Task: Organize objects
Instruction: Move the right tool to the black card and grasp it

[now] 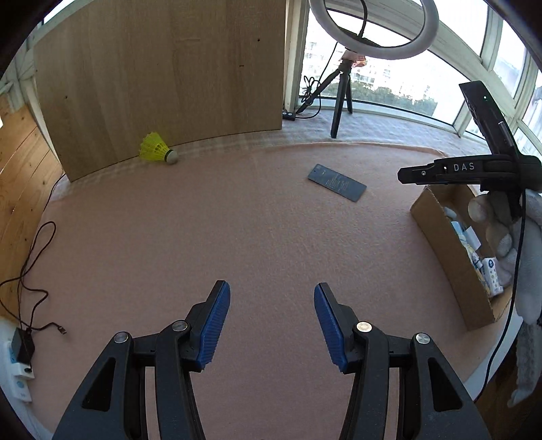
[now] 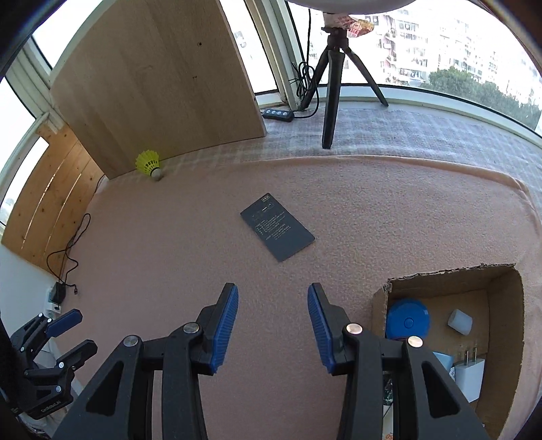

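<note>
- Your left tool (image 1: 272,325) hangs over bare pink felt with its blue-padded jaws spread wide and nothing between them.
- Your right tool (image 2: 273,326) is likewise wide open and empty, low over the same felt; in the left wrist view its black body shows at the right edge, above the box.
- The table (image 1: 237,243) is covered with a pink felt cloth, and a paler checked cloth (image 2: 423,132) lies beyond its far edge, toward the windows.
- Just right of your right tool sits an open cardboard box (image 2: 379,304). Inside it you can see a blue round disc (image 2: 408,320), a small white cylinder (image 2: 459,321) and a white plug adapter (image 2: 469,372); other small items lie under the tool and are too hidden to name.
- Farther out, near the middle of the felt, a dark grey card (image 2: 277,226) with pale print lies flat, well apart from the box.
- At the far left, a yellow shuttlecock (image 2: 149,164) lies on its side, cork end toward the right, touching the foot of an upright wooden board (image 2: 159,88).
- A thin black cable (image 1: 30,270) trails along the left edge of the table to a small black plug.
- Behind the table, a black tripod (image 2: 333,84) carrying a ring light (image 1: 372,30) stands on the checked cloth before the windows, with a black switch box (image 2: 278,114) beside its legs.
</note>
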`<state>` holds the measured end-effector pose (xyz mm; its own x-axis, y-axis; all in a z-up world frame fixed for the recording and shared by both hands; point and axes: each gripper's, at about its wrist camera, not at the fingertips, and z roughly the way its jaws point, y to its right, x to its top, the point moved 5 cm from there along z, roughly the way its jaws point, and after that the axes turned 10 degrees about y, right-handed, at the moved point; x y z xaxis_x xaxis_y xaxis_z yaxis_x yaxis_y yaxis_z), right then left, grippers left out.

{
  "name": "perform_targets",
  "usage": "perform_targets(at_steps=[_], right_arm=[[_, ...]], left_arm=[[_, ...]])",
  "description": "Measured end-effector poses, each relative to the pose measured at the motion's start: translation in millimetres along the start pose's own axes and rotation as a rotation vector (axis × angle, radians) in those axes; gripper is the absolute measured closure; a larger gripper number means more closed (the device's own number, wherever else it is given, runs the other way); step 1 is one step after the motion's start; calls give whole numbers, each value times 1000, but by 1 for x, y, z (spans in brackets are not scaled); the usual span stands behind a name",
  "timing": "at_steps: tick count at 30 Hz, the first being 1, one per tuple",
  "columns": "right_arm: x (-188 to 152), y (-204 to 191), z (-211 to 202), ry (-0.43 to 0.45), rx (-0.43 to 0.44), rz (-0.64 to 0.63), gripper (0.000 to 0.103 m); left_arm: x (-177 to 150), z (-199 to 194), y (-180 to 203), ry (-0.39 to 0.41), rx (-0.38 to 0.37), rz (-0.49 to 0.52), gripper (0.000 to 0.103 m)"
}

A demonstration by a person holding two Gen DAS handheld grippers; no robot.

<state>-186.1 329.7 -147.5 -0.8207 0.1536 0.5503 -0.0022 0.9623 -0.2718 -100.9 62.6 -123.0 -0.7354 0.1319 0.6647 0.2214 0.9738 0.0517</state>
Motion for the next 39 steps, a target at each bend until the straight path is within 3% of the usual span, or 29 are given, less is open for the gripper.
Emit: perform_targets(at_steps=[10,17,26,33,39], right_arm=[[37,17,91,-95,-41,48,63],[43,13,122,-121,-83,2,63],[44,22,134,-127,-87,30,63],[36,15,132,-176,8,75,60],[22,-8,130,-202,-11,-48,58]], left_arm=[[-19,-15,-76,-7,92,-110,48],[-29,-18,-104,-16,124,-149,48],[-27,-11,-106,-9,128,-159,48],[-21,-11,-100,-2,111,-177,48],[-18,-10,-93,-3,100,-169,48]])
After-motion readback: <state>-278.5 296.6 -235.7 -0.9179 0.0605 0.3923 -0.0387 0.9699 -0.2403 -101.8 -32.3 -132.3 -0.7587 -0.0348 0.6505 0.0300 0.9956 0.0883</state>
